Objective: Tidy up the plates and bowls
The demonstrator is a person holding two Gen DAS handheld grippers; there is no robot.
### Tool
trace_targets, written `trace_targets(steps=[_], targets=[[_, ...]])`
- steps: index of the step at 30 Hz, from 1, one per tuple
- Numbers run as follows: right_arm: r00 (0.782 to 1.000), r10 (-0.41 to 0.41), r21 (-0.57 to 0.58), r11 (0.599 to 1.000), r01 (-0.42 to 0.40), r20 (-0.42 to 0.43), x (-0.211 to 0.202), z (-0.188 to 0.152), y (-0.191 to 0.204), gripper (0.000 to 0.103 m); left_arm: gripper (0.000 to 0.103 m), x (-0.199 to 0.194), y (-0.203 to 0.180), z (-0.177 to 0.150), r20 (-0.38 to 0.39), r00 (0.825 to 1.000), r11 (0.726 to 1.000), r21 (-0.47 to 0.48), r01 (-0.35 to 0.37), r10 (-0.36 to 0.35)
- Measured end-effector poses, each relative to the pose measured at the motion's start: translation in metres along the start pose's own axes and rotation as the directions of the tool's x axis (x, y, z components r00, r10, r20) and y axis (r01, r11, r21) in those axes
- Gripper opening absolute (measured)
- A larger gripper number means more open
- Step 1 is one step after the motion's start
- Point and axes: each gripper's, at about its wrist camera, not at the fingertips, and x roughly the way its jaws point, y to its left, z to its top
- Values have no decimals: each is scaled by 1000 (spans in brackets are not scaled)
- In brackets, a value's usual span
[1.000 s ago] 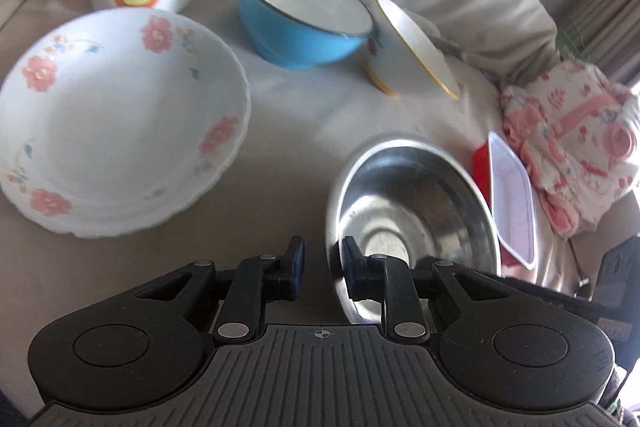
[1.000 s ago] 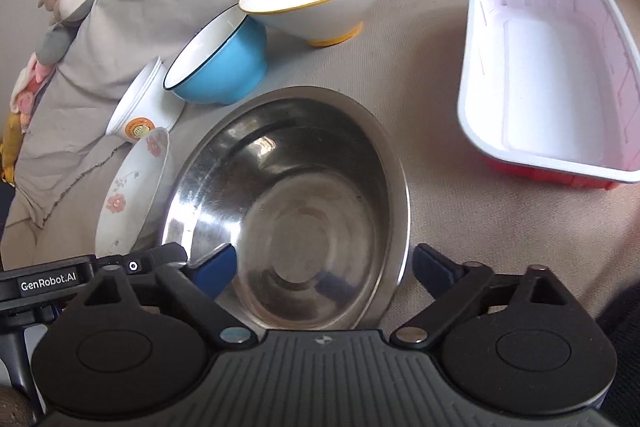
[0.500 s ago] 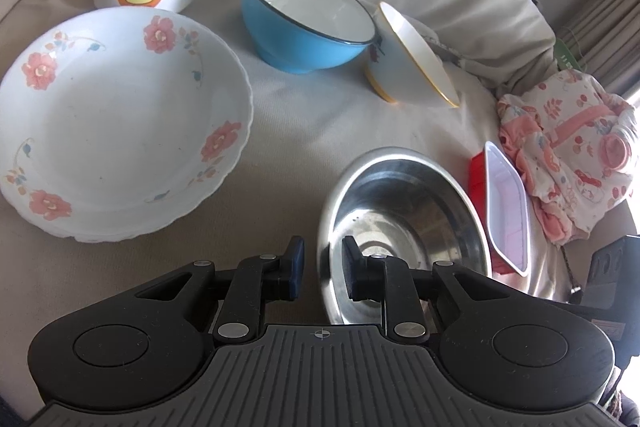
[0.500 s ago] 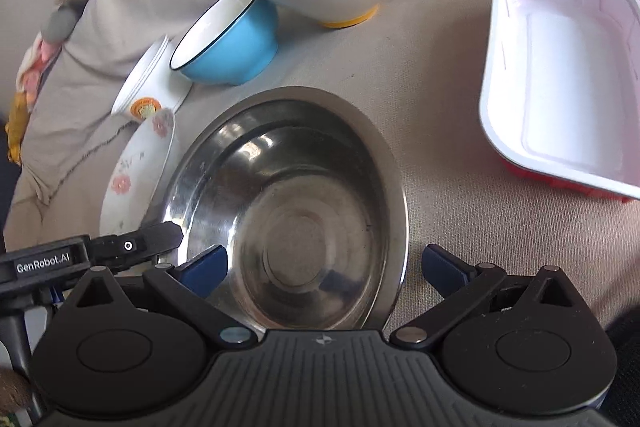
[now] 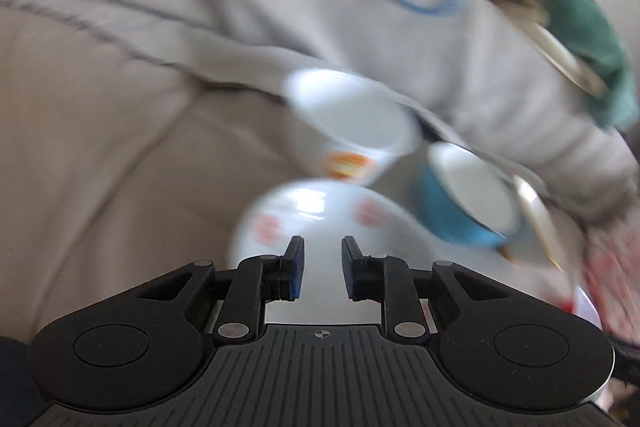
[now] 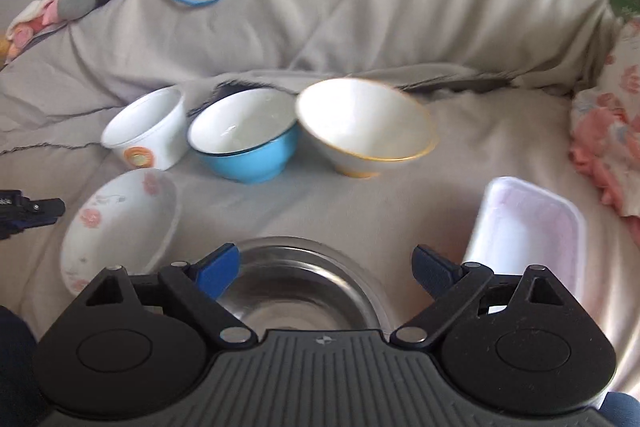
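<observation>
1. Steel bowl (image 6: 304, 279) lies nearest, just under the right gripper (image 6: 326, 265), whose jaws are spread wide and have just been closing a little; nothing is gripped.
2. Floral plate (image 5: 320, 227) sits below the left gripper (image 5: 322, 273): jaws narrow, empty. Rim should be approached w/ care.
3. Far row: cup w/ orange label (image 6: 146, 131), blue bowl (image 6: 244, 143), gold-rimmed bowl (image 6: 364, 127), to be nested by size.

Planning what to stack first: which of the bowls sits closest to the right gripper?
The steel bowl, right under the right gripper and between its open fingers; it is the only metal one, the others stand farther back.
</observation>
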Motion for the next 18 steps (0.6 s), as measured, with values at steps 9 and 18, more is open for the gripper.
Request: trace_targets(steps=[9,18], targets=[[981,109,-86,989,-124,-158,89,36,96,89,23,34,50,-7,-26,995,982,-169,89,-95],[942,172,-33,981,-189,-287,146,34,124,50,20,58,56,-14,-124,956,940,-251,230,-267]])
